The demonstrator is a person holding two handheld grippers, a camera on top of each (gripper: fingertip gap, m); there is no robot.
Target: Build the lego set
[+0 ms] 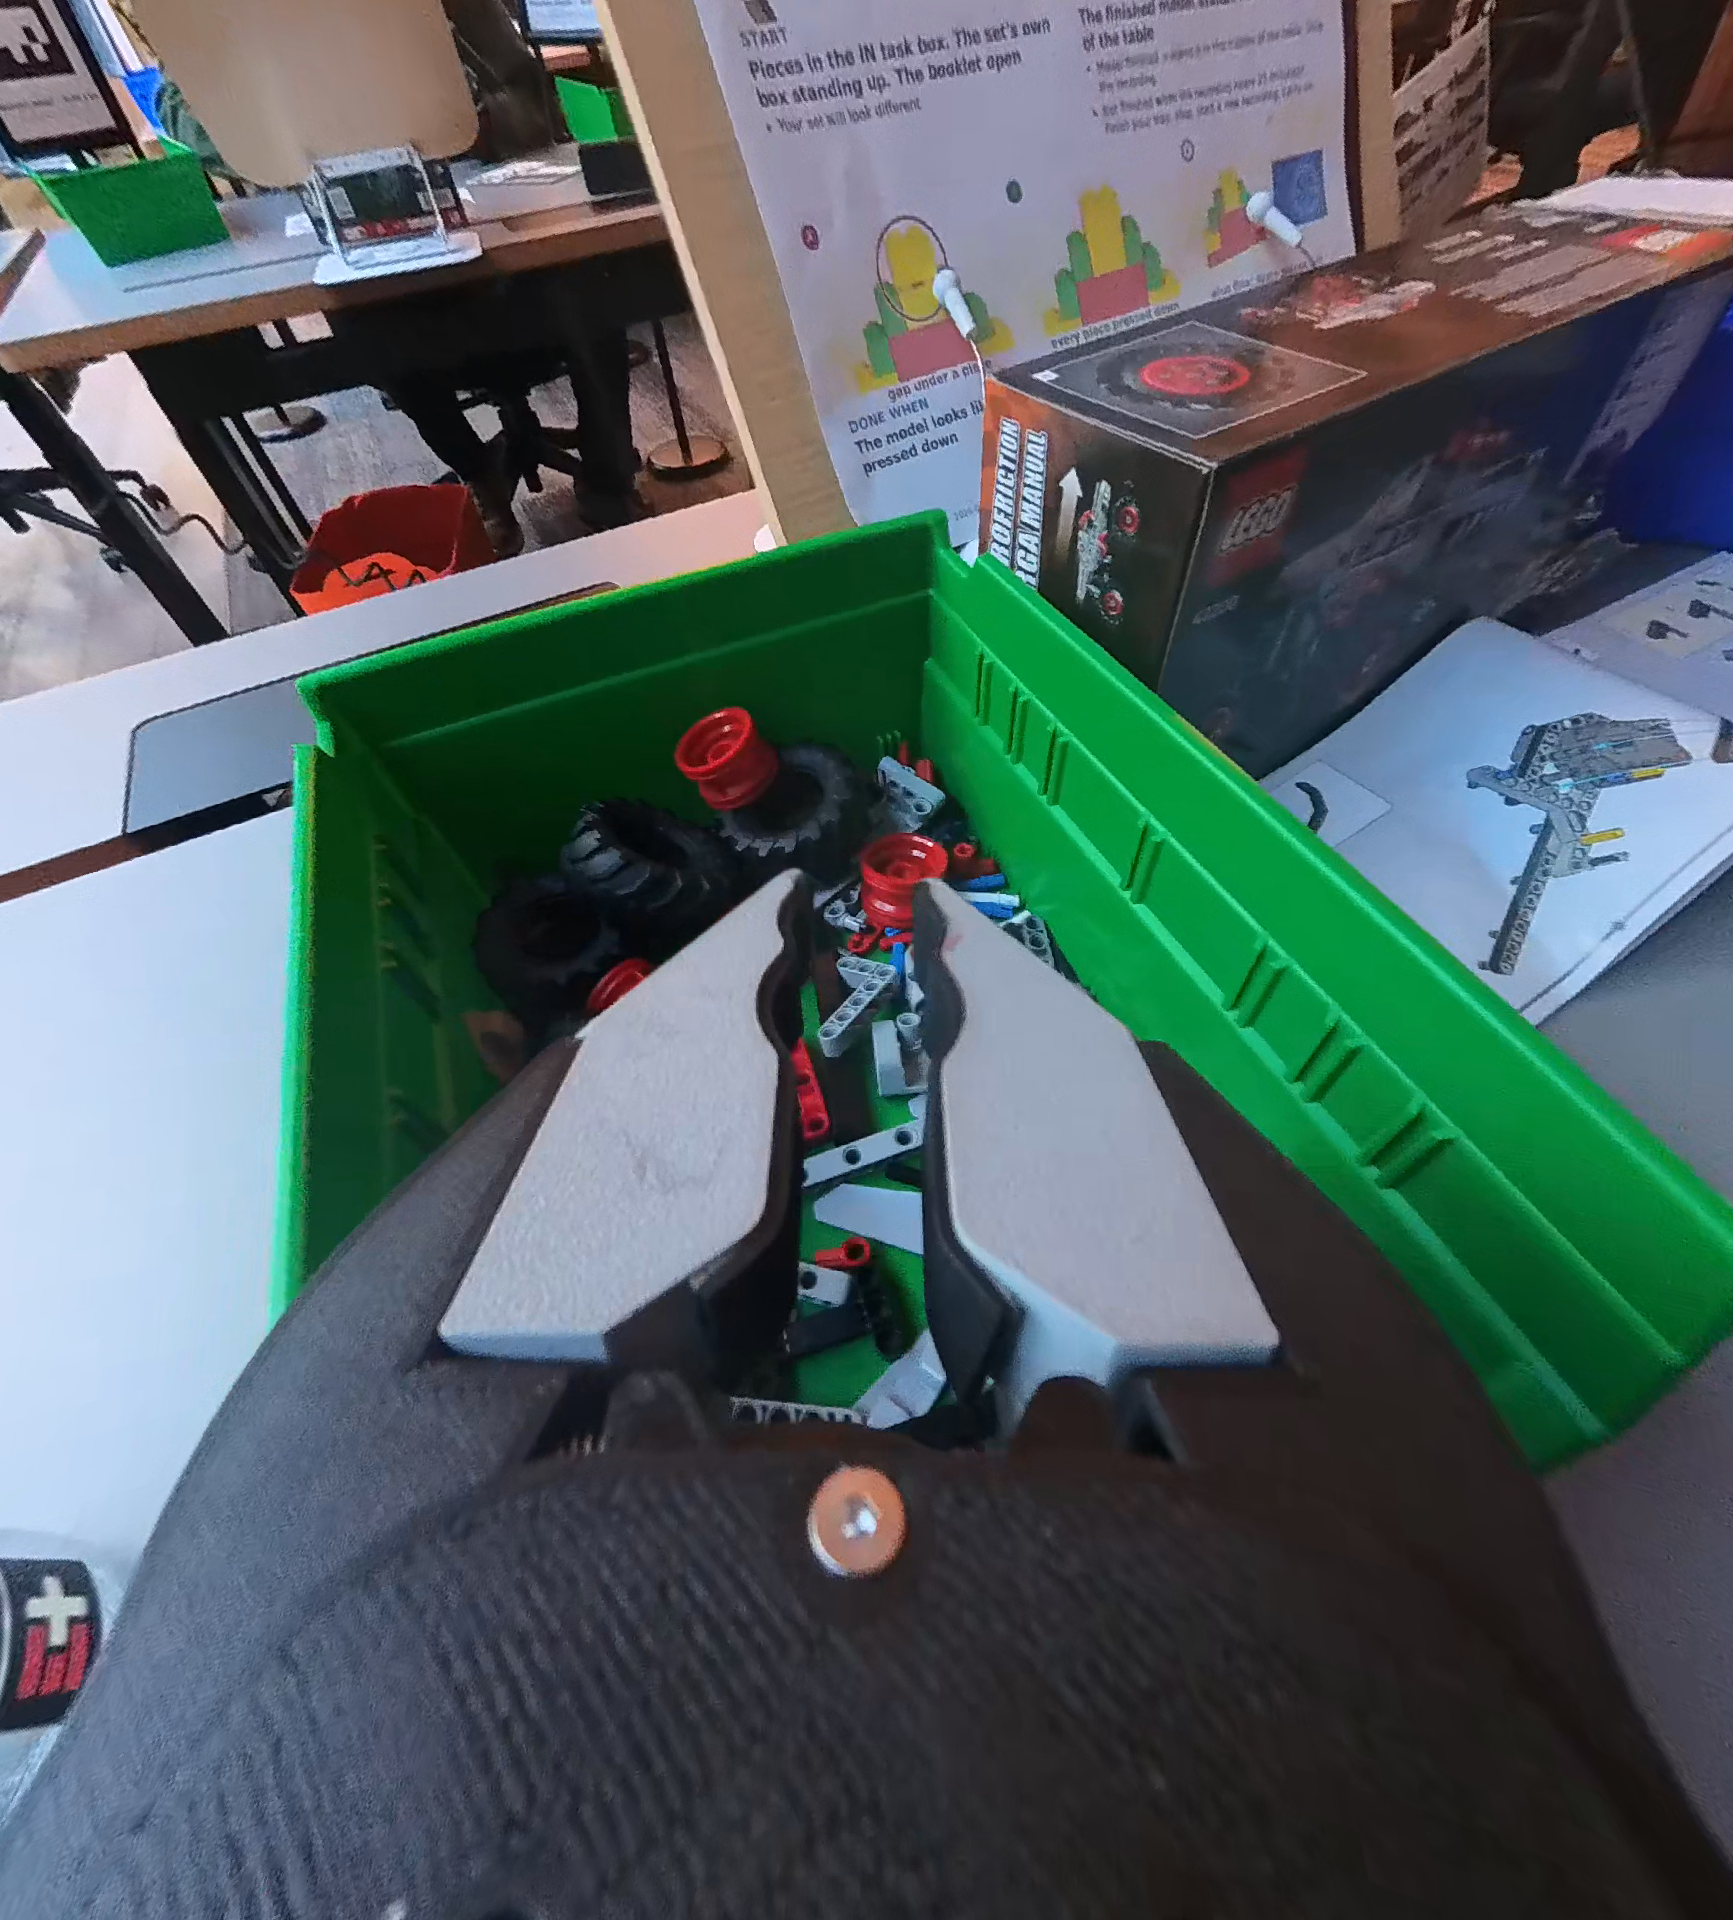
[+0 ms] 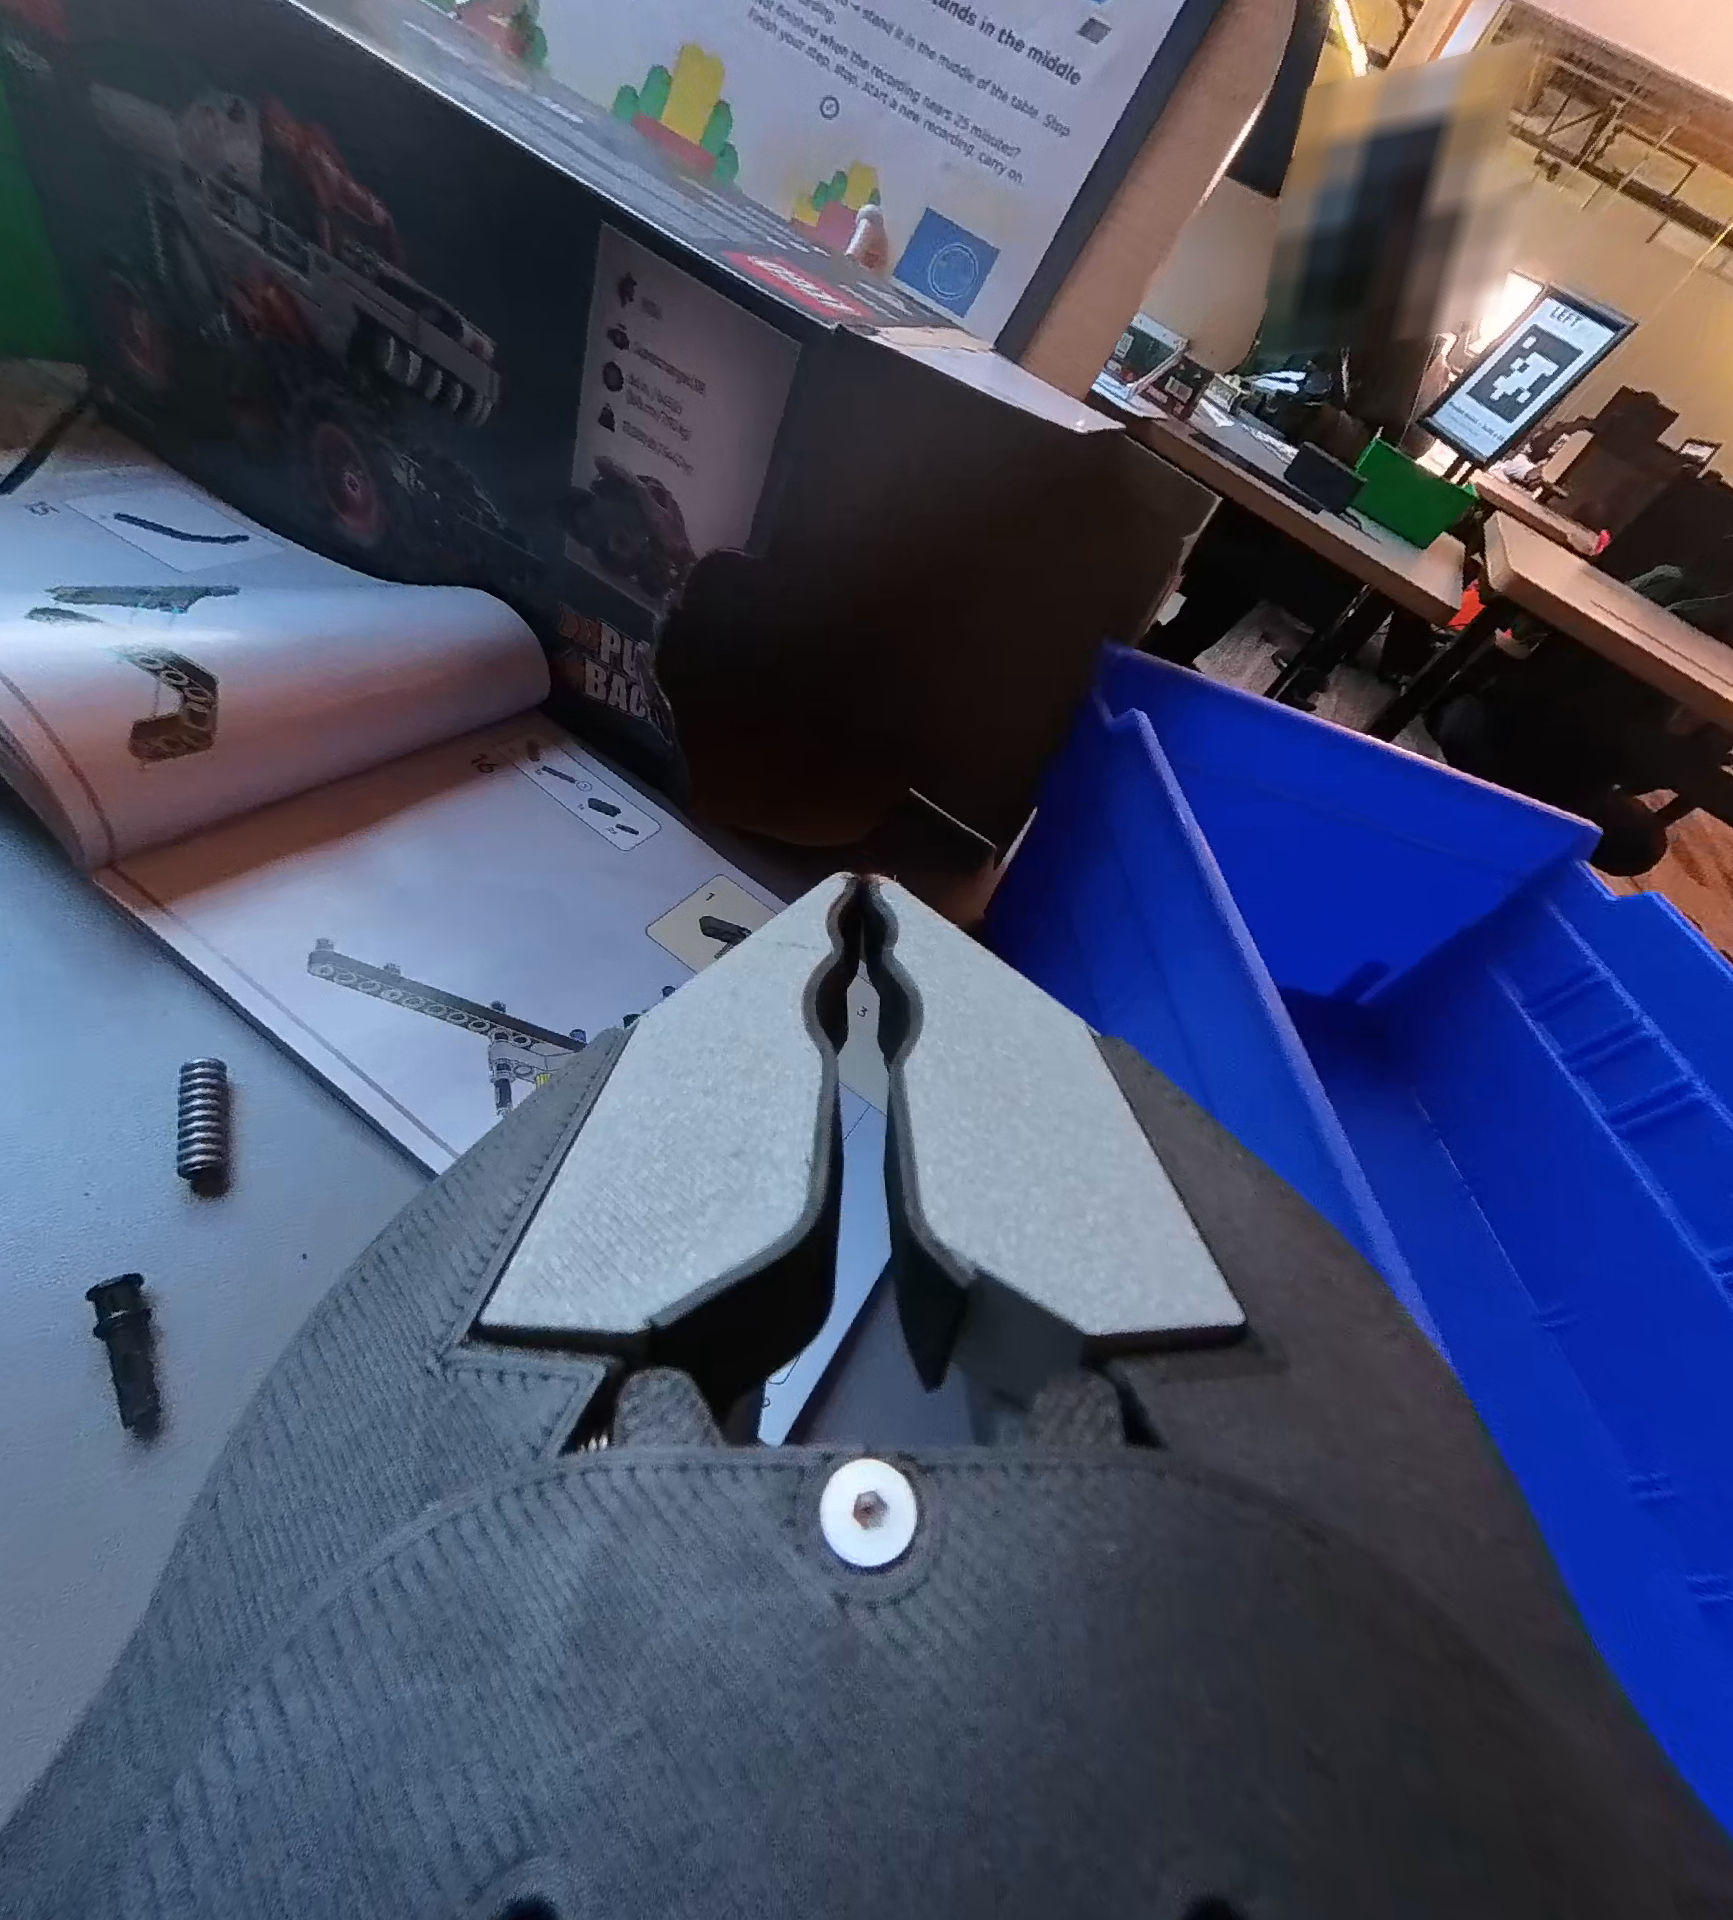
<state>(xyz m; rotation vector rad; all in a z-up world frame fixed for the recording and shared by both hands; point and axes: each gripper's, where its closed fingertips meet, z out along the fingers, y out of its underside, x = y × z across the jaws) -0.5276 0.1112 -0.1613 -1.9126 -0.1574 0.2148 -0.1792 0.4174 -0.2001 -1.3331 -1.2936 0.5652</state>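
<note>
Over the green bin (image 1: pixel 1257 935), centre frame: left gripper (image 1: pixel 857 899) fingers spread, empty, above loose lego pieces (image 1: pixel 872 997) and tyres (image 1: pixel 654 862). Build looks barely started. Tall bin walls crowd any reach. Right gripper (image 2: pixel 860 883) fingers pressed together, empty, over the booklet (image 2: pixel 342 862); spring (image 2: pixel 202 1117) and pin (image 2: pixel 124 1345) on open desk (image 2: pixel 31 1039), blue bin (image 2: pixel 1464 1039) at frame right.

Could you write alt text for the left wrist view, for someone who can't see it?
An open gripper hangs over a green bin of loose toy pieces: black tires, red wheels and small grey beams. A toy box and open booklet lie to the right.
</note>
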